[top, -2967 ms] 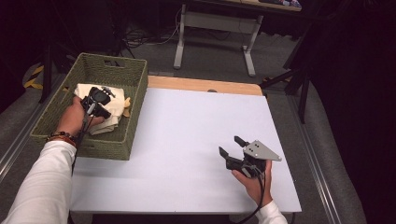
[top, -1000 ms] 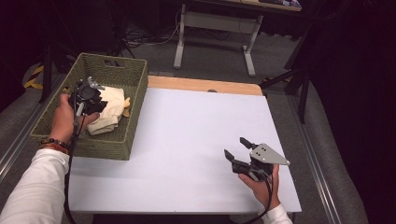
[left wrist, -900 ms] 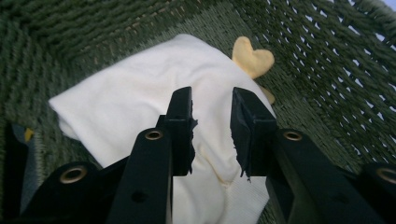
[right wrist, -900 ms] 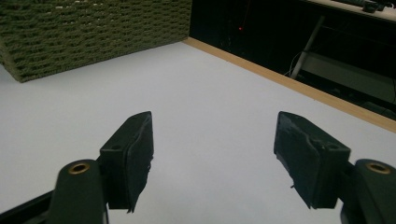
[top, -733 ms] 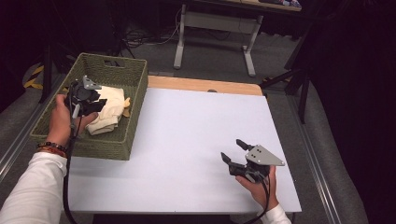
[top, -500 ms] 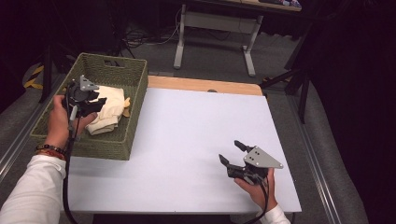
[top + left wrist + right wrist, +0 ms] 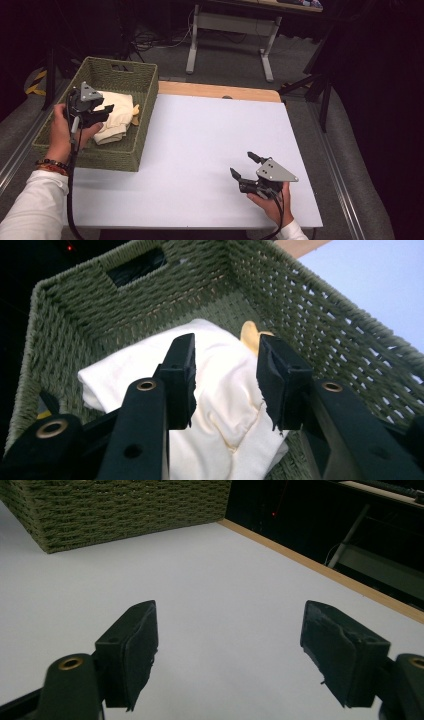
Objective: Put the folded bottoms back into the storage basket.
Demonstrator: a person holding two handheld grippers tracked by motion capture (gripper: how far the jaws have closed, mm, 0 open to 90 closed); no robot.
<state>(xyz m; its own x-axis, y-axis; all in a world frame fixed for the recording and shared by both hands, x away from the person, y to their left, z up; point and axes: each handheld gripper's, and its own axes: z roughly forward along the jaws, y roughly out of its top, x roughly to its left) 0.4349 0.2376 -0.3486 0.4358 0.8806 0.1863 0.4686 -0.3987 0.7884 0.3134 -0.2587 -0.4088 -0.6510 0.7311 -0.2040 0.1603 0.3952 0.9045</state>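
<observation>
A folded cream cloth (image 7: 116, 117) lies in the green woven basket (image 7: 120, 155) at the table's left edge. My left gripper (image 7: 106, 114) hovers over the basket's left side and points at the cloth. In the left gripper view its jaws (image 7: 225, 347) stand apart just above the cloth (image 7: 225, 395). They have just been opening, with nothing pressed between them. My right gripper (image 7: 241, 163) rests low over the white table near its front right. It is open and its jaws have just widened further, with bare tabletop between them (image 7: 227, 615).
A small yellow piece (image 7: 250, 331) peeks out beside the cloth against the basket's wall (image 7: 310, 305). The basket's corner (image 7: 115, 515) lies far ahead of the right gripper. A wooden strip (image 7: 215, 91) edges the table's far side, with desk legs (image 7: 230, 22) behind.
The left gripper has drawn back from the cloth toward the basket's left side and risen a little, its jaws parting. The right gripper has barely shifted and its jaws stand slightly wider.
</observation>
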